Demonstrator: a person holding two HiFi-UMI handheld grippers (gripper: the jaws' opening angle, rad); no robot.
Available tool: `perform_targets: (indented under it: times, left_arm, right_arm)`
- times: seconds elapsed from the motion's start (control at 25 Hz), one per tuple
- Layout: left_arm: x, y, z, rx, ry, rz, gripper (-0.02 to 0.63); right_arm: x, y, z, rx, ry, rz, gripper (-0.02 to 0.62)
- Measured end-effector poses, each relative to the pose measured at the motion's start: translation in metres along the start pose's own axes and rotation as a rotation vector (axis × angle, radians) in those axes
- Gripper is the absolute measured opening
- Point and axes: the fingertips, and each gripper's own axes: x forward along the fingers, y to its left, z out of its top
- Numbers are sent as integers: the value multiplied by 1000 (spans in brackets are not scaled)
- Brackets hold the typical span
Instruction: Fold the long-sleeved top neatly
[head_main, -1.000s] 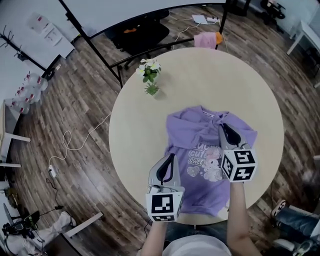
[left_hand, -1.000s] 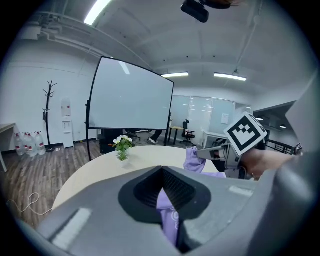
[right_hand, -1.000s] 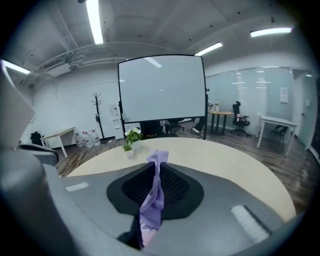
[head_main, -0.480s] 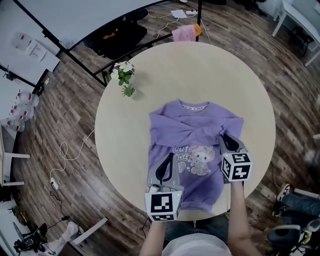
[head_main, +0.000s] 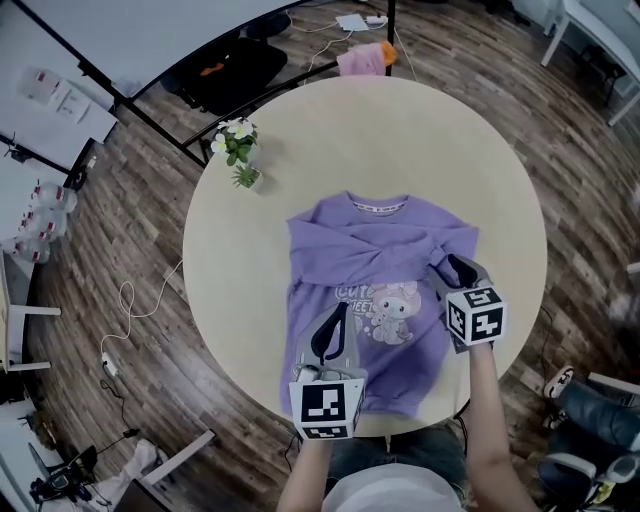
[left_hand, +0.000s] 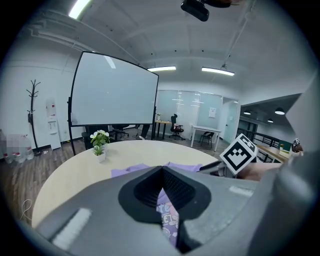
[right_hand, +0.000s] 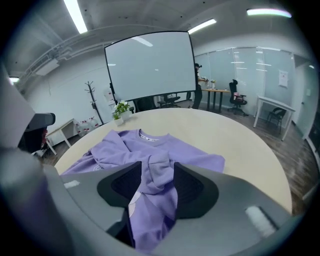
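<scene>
A purple long-sleeved top (head_main: 372, 245) with a cartoon print lies face up on the round table (head_main: 480, 150), both sleeves crossed over its chest. My right gripper (head_main: 452, 266) sits at the top's right edge, shut on the cuff (right_hand: 159, 167) of a sleeve that runs across the chest; purple fabric fills the gap between its jaws (right_hand: 155, 172). My left gripper (head_main: 334, 318) hovers over the lower left part of the top, jaws shut (left_hand: 161, 172), with only the print showing through a thin slit below the tips. The right gripper's marker cube (left_hand: 240, 154) shows in the left gripper view.
A small potted flower (head_main: 237, 150) stands at the table's far left rim. Beyond the table are a whiteboard stand's black legs (head_main: 150, 105), a black chair (head_main: 225, 70) and a pink cloth (head_main: 362, 58) on the wooden floor. Table chairs and desks stand further back.
The right gripper has moved from the top's upper chest out to its right edge with the sleeve cuff. The top now lies further under the left gripper.
</scene>
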Motion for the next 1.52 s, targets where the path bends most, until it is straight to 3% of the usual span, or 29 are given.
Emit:
perform_targets:
  times: [0.08, 0.28, 0.56, 0.64, 0.68, 0.72, 0.88, 1.12, 1.2, 1.32, 1.52]
  left_arm:
    - [-2, -1, -1, 0, 1, 8, 0]
    - [-5, 2, -2, -7, 5, 39, 0]
    - [-6, 11, -8, -25, 16, 80, 0]
    - [-5, 12, -10, -31, 18, 88, 0]
    - [-4, 13, -11, -32, 19, 91, 0]
    - [-4, 14, -12, -34, 21, 94, 0]
    - [-1, 13, -11, -39, 25, 98, 0]
    - [2, 2, -5, -32, 14, 88, 0]
    - [2, -2, -6, -32, 16, 83, 0]
    - [3, -8, -8, -33, 25, 71, 0]
    - [2, -17, -10, -26, 30, 59, 0]
  right_arm:
    - [15, 1, 3, -55, 41, 45, 253]
    - [40, 3, 9, -145, 97, 117, 264]
    - [59, 3, 5, -64, 132, 240, 245]
    - [57, 2, 6, -51, 127, 254, 193]
    - [54, 2, 7, -55, 117, 252, 116]
    - [51, 3, 9, -65, 106, 252, 83]
    - [32, 3, 24, -114, 37, 249, 63]
    - [-27, 9, 75, -190, -217, 320, 61]
    - [-35, 7, 59, -227, -194, 333, 61]
    - [-31, 0, 5, -259, -64, 322, 61]
    - [-28, -1, -65, -216, 83, 318, 64]
